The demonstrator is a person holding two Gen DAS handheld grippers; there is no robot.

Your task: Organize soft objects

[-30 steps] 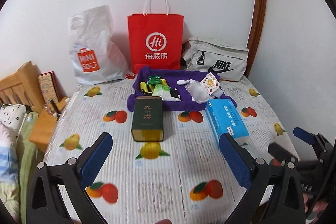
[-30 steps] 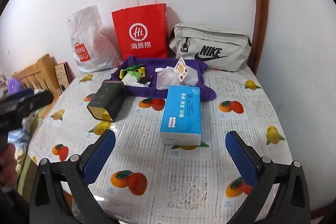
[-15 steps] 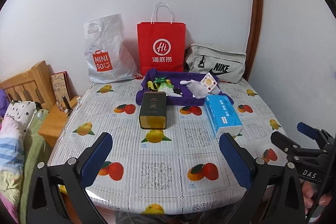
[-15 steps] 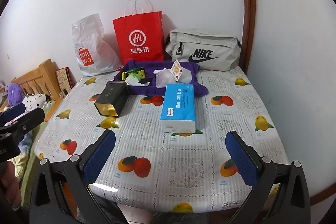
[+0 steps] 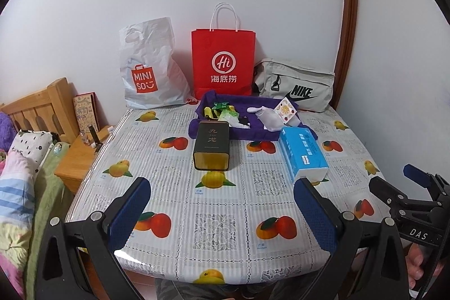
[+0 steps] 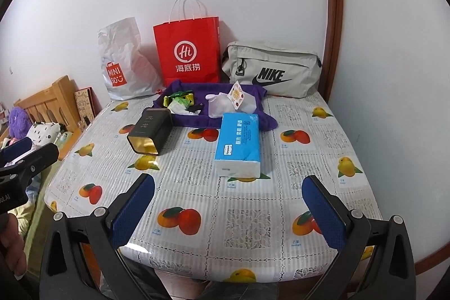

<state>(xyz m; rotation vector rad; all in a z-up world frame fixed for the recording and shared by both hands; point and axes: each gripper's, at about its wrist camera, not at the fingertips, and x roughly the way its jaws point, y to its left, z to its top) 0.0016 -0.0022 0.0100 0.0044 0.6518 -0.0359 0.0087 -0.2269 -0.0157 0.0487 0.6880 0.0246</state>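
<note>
A blue tissue pack (image 6: 239,144) is lying flat on the counter (image 6: 253,215), its far end touching a purple cloth tray (image 6: 197,117). Inside the tray, a white soft bundle (image 6: 220,106) is resting beside a fruit-print packet (image 6: 236,96), with green-and-yellow wrapped pieces (image 6: 180,100) sitting at the left.

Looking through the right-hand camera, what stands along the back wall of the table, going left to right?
White Miniso bag → red paper bag → grey Nike bag.
</note>
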